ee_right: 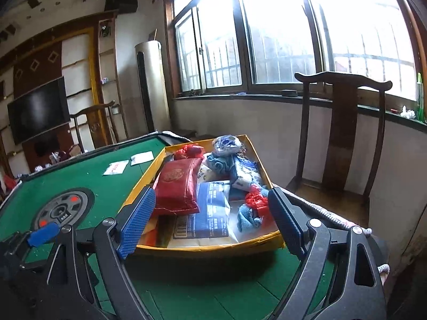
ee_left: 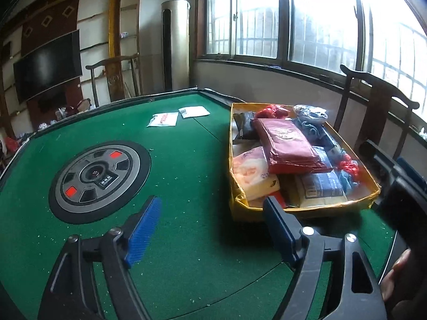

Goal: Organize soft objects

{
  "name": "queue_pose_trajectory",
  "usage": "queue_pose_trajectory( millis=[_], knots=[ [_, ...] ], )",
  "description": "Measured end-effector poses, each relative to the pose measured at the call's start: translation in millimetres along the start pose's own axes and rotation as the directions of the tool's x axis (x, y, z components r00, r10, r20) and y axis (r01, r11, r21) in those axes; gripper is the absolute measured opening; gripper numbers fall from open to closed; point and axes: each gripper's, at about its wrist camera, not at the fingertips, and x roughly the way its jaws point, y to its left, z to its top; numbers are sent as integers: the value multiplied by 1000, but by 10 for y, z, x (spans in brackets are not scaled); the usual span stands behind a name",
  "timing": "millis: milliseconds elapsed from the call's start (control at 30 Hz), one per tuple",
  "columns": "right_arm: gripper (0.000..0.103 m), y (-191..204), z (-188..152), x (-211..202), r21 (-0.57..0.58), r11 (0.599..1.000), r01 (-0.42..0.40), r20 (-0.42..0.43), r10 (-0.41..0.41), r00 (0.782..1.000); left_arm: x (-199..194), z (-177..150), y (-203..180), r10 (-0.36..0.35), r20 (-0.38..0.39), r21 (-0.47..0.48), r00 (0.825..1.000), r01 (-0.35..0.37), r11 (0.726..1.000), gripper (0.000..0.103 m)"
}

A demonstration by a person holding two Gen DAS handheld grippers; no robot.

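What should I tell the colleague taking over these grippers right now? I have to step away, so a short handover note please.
Left gripper: open, empty, over the green table.
Right gripper: open, empty, at the near end of the yellow box.
Done: the box holds a red pouch, blue packets, cloths and red bags, piled loosely.
Left: two flat white packets lie on the felt beyond the box; they probably go in next.

box (ee_left: 372,196): right side of mahjong table (ee_left: 186,240) | packets (ee_left: 289,144): piled in box | two sachets (ee_left: 163,119): on felt left of box | chair (ee_right: 343,122): behind box
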Motion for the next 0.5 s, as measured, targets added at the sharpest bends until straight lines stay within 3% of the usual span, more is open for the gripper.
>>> queue_pose_trajectory(
  millis=[267,333,433,500],
  knots=[
    [87,-72,-30,-9,42,998,-51,-18,52,998,-76,49,-153,102,-21,52,995,-100,994,80],
    [87,-113,-33,-17,57,997,-61,-15,62,998,-110,45,-176,140,9,43,990,-140,989,80],
    [87,-155,-35,-4,71,995,-71,-21,72,997,-171,6,-204,240,95,52,966,-245,968,80],
    [87,-182,-39,12,85,993,-76,-25,79,997,-167,-5,-200,227,101,55,969,-233,971,80]
  ],
)
